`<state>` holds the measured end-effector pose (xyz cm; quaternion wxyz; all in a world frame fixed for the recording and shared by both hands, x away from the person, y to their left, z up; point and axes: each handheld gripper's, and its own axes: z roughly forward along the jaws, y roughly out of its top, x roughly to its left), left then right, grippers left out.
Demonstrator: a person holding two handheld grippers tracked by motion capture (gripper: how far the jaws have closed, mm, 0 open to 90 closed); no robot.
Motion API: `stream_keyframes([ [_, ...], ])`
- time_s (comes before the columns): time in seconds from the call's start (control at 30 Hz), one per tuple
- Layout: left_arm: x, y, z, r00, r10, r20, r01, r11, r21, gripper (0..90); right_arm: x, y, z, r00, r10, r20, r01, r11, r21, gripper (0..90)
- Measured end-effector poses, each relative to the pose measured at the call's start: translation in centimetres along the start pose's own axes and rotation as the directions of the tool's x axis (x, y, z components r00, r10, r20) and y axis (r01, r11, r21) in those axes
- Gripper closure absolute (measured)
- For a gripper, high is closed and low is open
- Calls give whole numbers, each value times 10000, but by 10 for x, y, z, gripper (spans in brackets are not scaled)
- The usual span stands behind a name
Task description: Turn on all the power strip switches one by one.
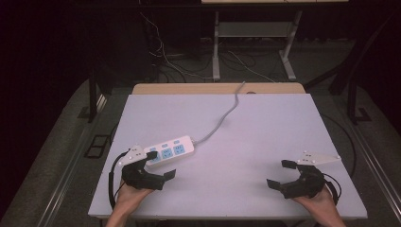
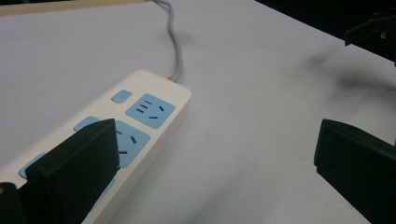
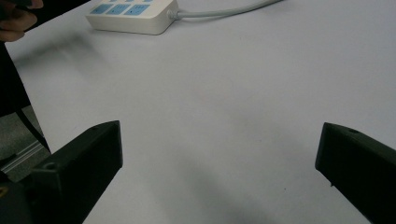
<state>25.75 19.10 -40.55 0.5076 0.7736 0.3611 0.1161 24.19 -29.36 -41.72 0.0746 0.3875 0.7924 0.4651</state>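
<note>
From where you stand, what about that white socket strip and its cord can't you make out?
- Near end of the power strip: in the left gripper view, hidden behind a black finger of the left gripper.
- Far end of the strip: cut off by the top edge in the right gripper view.
- Grey cord: in the high view it passes over the table's far edge; where it goes is hidden.
- Socket holes: too small in the high view.

This looked like a lab or recording studio rather than a home. Black curtains closed off the back and sides, and the room beyond was dark. A plain white tabletop [image 1: 265, 142] sat alone on grey carpet [image 1: 61, 142], lit from above. Loose cables [image 1: 165, 56] trailed across the floor behind it, past the metal legs of another desk [image 1: 216, 47]. A white power strip [image 1: 168, 149] lay on the tabletop, its grey cord [image 1: 222, 118] running off the far edge.
</note>
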Motion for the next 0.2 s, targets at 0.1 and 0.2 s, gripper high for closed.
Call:
stream_keyframes([
  [0.1, 0, 0, 1, 10000, -23, 6, 23, 10000, -16, 0, 0, 0, 0, 10000, -23, -18, 23, 10000, 6, 7],
  [0.2, 1, 0, 1, 10000, -37, -16, 37, 10000, -3, 0, 0, 0, 1, 10000, -31, -27, 31, 10000, 9, 7],
])
